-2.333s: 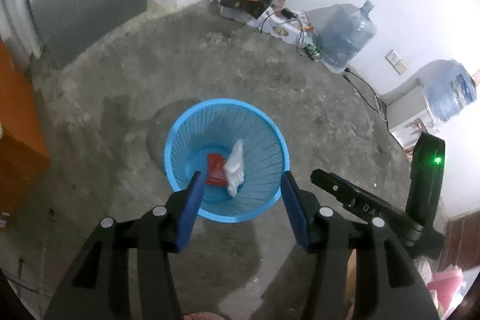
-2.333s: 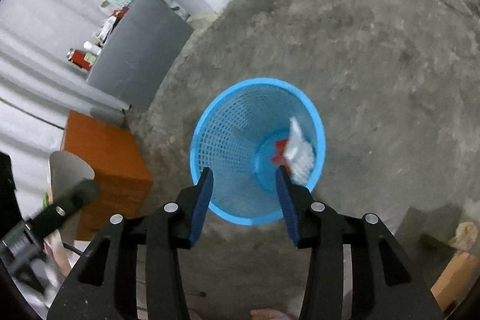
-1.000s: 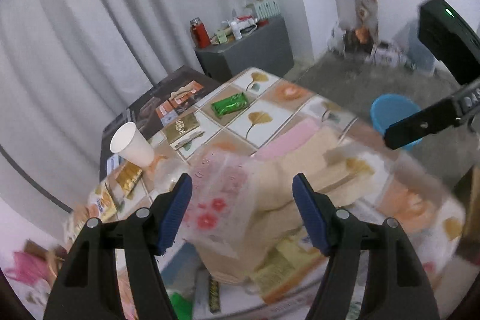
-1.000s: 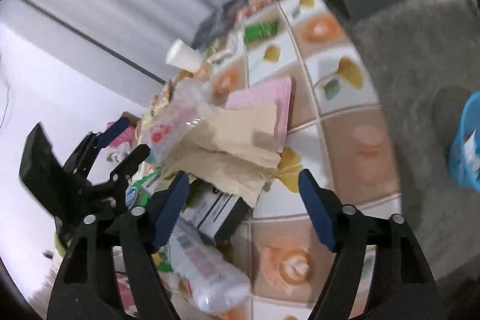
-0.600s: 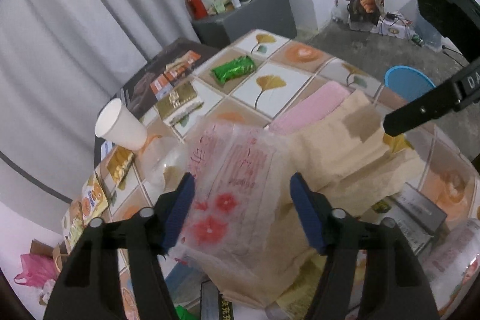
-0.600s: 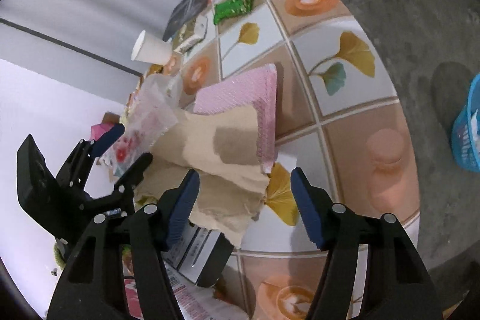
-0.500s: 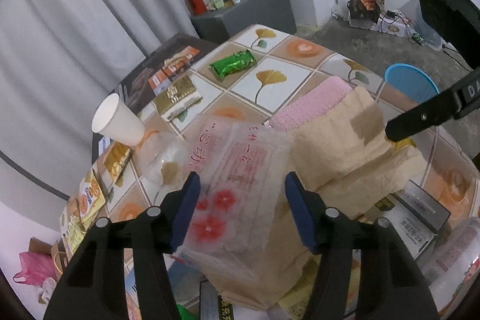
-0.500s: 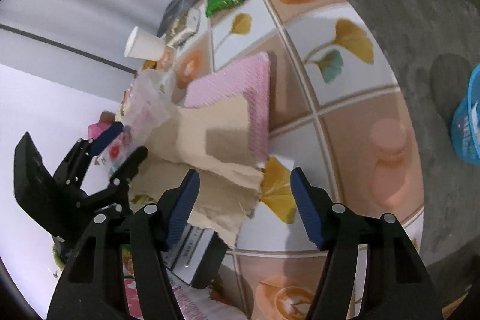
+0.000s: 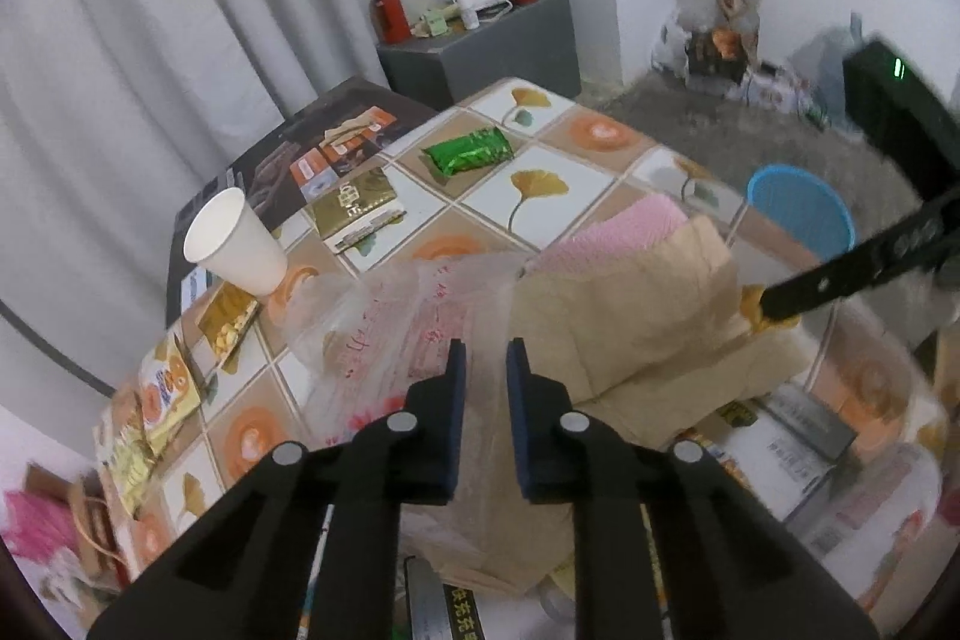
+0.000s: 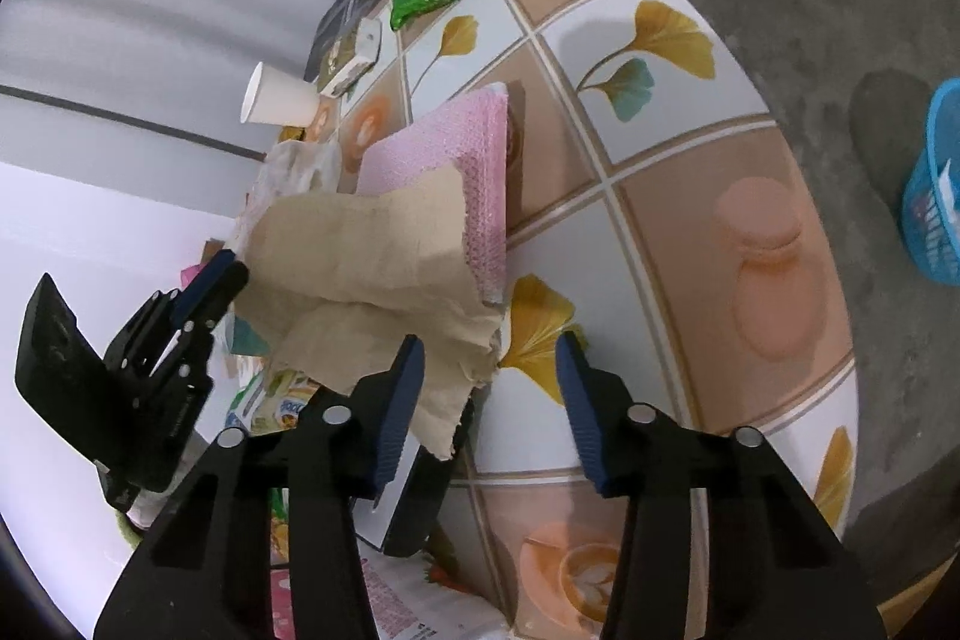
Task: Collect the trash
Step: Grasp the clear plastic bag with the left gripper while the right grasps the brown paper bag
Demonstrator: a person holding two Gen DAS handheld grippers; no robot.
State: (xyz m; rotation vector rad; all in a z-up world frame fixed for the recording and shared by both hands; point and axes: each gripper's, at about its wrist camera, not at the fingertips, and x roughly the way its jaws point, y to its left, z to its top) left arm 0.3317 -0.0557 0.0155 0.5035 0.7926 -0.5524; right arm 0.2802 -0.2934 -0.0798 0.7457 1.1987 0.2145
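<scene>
Left gripper jaws closing narrow on a clear plastic bag on the bench; right gripper jaws closing, half-wide, around brown paper's edge.

plastic bag: clear, crumpled, red print, lying on the table beside the paper, bunching between blue pads
brown paper: torn, creased, draping over the pink pad
basket: blue mesh, standing on the floor

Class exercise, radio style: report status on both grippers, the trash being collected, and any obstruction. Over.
Left gripper closing on clear plastic bag. Right gripper closing, brown paper's torn edge between jaws, not pinched. Pink foam sheet underneath.
</scene>
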